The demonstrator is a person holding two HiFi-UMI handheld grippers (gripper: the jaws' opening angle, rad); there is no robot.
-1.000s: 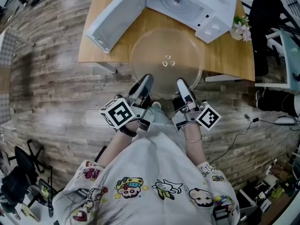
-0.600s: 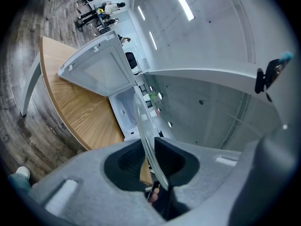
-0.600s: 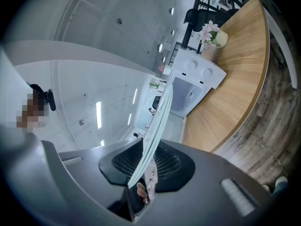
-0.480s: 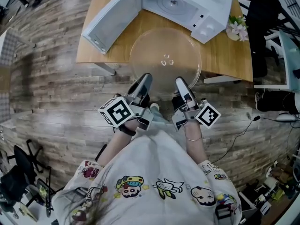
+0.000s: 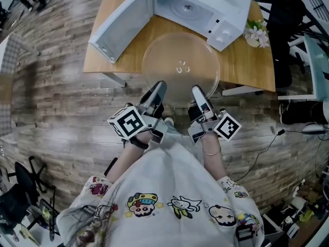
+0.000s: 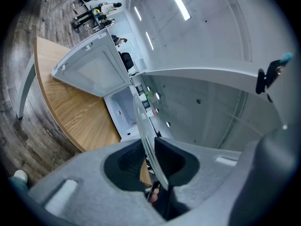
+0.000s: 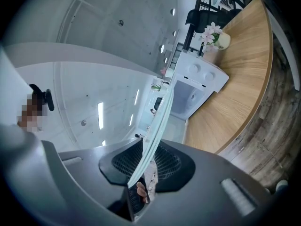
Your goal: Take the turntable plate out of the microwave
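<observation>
**Glass plate clamped by its near rim, outside the microwave**

Head view. The plate (image 5: 181, 67) is a round disc of clear glass. The wood grain shows through it, and a small cluster of raised nubs marks its centre. It lies flat in the upper middle of the frame, in front of the white microwave (image 5: 203, 6), whose door (image 5: 121, 23) is swung wide open to the upper left. Most of the disc is over the wooden surface (image 5: 241, 60). Its near rim juts past the surface's edge, over the plank floor (image 5: 56, 96). Whether the plate rests on the surface or hangs just above it cannot be told. The left gripper (image 5: 158, 89) and the right gripper (image 5: 198, 91) meet that near rim side by side, at lower middle. A pot of flowers (image 5: 253, 34) stands on the surface at the microwave's right.

Gripper views. The plate appears edge-on, as a thin, faintly green, translucent sliver with a rounded lip. In the left gripper view it runs between the dark ribbed fingers (image 6: 175, 158), which press on it from both sides. In the right gripper view the fingers (image 7: 165, 164) are likewise closed on the rim.
</observation>
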